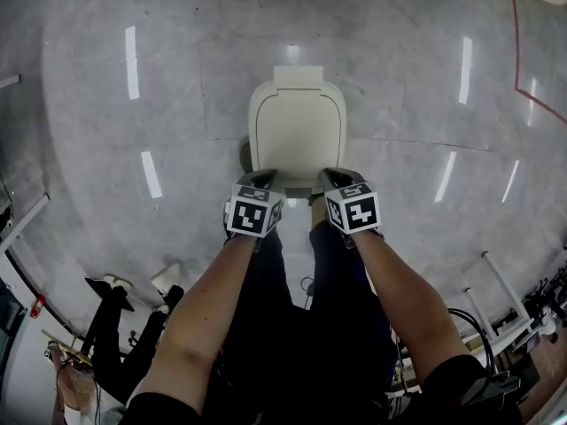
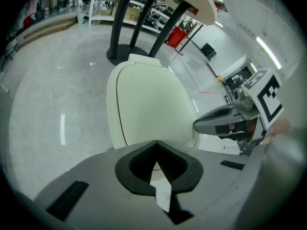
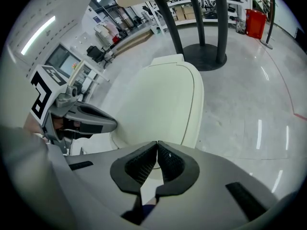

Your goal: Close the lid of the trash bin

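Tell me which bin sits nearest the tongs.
The cream trash bin, just ahead of the left tongs and right tongs; the red bin stands far back across the floor.

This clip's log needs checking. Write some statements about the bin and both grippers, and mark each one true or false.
1. The lid lies flat down on the trash bin. True.
2. The left gripper has its jaws wide apart. False: its jaws meet at the tips, with nothing between them.
3. The right gripper is shut and empty. True.
4. The trash bin stands on a table. False: it stands on the floor.
5. In the head view, both grippers sit side by side at the near edge of the lid. True.
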Demonstrator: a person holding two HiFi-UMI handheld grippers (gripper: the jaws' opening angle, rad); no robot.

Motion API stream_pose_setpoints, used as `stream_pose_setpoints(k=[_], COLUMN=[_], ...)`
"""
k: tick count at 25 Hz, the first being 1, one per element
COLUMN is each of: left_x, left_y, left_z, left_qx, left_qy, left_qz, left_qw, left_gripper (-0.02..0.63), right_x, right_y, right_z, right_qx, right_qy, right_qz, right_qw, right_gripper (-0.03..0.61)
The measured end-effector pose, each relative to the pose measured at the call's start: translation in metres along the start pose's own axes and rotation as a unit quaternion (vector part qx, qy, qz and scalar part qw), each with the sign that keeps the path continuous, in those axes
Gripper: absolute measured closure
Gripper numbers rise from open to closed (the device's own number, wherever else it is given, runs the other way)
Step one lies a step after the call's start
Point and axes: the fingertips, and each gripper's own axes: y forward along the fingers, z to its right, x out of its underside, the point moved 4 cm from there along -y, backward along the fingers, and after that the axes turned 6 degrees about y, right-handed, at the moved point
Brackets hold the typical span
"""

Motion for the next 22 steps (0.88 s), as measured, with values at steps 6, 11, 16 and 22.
stream_pose_setpoints(k=[6, 11, 16, 22], left_x=[-0.008, -0.058, -0.130, -0.207], left_y=[-0.010, -0.066, -0.151, -0.269], left_z=[0.002, 0.017, 0.035, 0.064], left_qx=[0.020, 0.030, 0.004, -0.013], left_qy=[-0.003, 0.003, 0.041, 0.068], left_qz=[0.022, 0.105, 0.187, 0.277], left_qw=[0.9995, 0.9940, 0.9816, 0.9583], left_gripper=[0.617, 0.617, 0.617, 0.617], right_x=[-0.006, -0.046, -0.105, -0.164], right_y=[-0.007, -0.058, -0.141, -0.249], right_z=[-0.004, -0.025, -0.055, -0.096], right_qx=[0.006, 0.001, -0.009, -0.027], right_qy=[0.007, -0.009, -0.023, -0.059], right_qz=[0.019, 0.078, 0.149, 0.226], right_qw=[1.000, 0.997, 0.988, 0.972], right_gripper=[0.568, 0.568, 0.568, 0.568])
